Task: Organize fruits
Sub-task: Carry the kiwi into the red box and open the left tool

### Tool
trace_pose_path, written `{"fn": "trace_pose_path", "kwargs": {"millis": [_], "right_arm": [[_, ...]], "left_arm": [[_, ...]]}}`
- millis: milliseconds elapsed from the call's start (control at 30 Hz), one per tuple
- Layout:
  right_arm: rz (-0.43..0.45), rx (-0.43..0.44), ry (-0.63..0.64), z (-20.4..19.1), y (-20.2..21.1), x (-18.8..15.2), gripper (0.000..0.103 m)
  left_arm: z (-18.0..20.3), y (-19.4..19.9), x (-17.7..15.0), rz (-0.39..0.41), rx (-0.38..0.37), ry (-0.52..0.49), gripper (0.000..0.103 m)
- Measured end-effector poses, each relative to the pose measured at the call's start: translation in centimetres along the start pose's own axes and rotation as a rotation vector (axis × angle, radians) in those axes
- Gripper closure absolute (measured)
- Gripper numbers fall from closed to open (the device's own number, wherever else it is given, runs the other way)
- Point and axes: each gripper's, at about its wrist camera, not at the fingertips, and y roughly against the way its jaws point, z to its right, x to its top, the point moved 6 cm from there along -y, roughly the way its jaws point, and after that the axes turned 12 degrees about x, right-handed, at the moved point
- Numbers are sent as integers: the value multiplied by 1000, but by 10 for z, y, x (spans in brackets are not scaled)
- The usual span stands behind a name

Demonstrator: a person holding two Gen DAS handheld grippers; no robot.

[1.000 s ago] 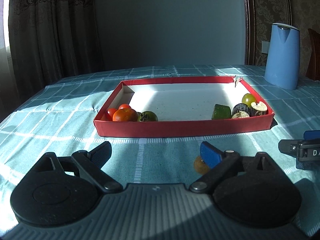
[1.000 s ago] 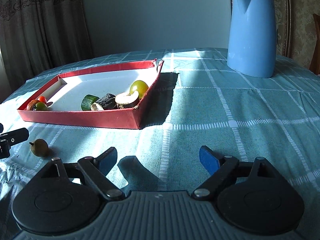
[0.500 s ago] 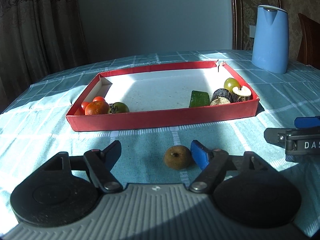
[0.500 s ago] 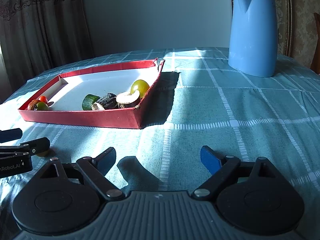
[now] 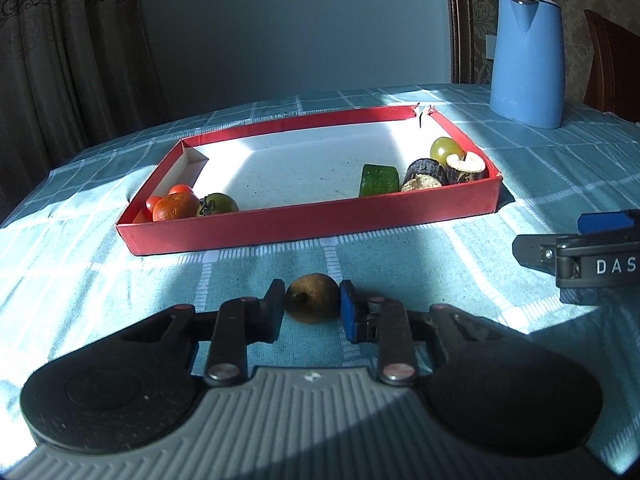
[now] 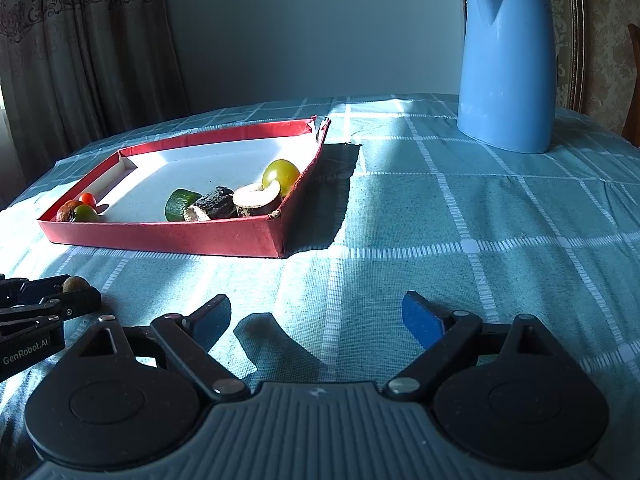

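Left gripper [image 5: 312, 307] is closed in on a small brown fruit [image 5: 312, 297], one pad pressing each side of it, with the fruit low over the tabletop [image 5: 440, 264] just in front of the tray [image 5: 312, 224]; whether it rests on the cloth or is lifted I cannot tell. From the right wrist view the fruit [image 6: 75, 282] shows only as a rounded top behind the left gripper's fingers [image 6: 60, 306], near the tray's front left corner.

Inside the red tray, at its left end, lie an orange [image 5: 175, 207], small red tomatoes [image 5: 180, 189] and a dark green tomato [image 5: 219, 203], touching one another. At the right end sit a green chunk [image 5: 379, 180], a dark log-shaped piece [image 5: 426, 172], a pale-faced slice [image 5: 466, 165] and a green round fruit [image 5: 445, 149], clustered together.

Right gripper [image 6: 316, 318] hangs wide open and holds nothing, over bare checked cloth to the right of the tray, well apart from the fruit. A blue jug [image 6: 507, 64] stands upright at the far right of the tabletop
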Motion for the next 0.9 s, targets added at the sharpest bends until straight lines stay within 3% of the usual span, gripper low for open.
{"fn": "trace_pose_path", "kwargs": {"millis": [233, 433, 600, 900], "right_arm": [[0, 0, 0, 0, 0, 0, 10], [-1, -1, 1, 0, 0, 0, 10], [-4, -2, 5, -1, -1, 0, 9], [-5, -3, 7, -1, -1, -1, 9]], "left_arm": [[-13, 9, 9, 44, 43, 16, 76], [-42, 10, 45, 103, 136, 69, 76], [-61, -11, 75, 115, 212, 113, 76], [-72, -64, 89, 56, 228, 167, 76]]}}
